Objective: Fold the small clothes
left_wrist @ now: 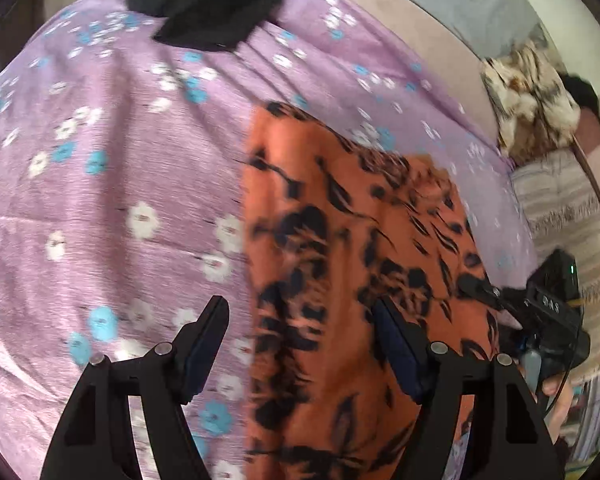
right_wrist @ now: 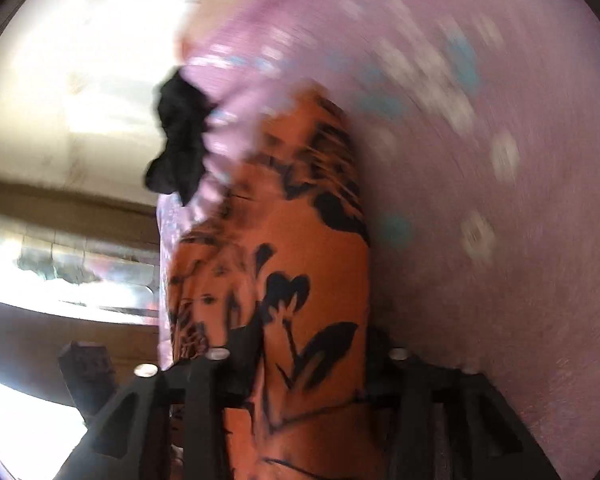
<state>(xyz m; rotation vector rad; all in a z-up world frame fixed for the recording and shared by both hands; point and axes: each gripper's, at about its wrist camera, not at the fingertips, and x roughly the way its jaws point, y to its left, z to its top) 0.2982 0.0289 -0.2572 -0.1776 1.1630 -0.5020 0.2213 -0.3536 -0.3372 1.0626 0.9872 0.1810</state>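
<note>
The orange garment (left_wrist: 340,280), printed with black leaves and flowers, lies on a bed covered by a lilac bedspread (left_wrist: 120,180) dotted with white and blue blossoms. From the left wrist view it runs as a long, already narrowed strip from mid-bed toward the near edge, with one straight side along the bedspread. The cloth looks thin, light and limp, creasing easily and holding no shape by itself, so it will likely sag and slide if lifted by one point. A firm pinch at a corner or along a folded edge, with both layers caught together, seems the safest hold. The left claw (left_wrist: 300,344) hangs above the garment's straight side with its jaws wide apart and nothing between them. The right claw (right_wrist: 300,364) sits low at the garment's near end; in its own blurred view the orange cloth passes up between its fingers, whose tips are hidden, so I cannot tell whether they pinch it or stand loose around it. From the left wrist view the right claw's body shows at the garment's right edge. A crumpled black garment (left_wrist: 212,4) rests at the far edge of the bed, well apart. A striped folded cloth (left_wrist: 572,216) lies toward the bed's right side.
</note>
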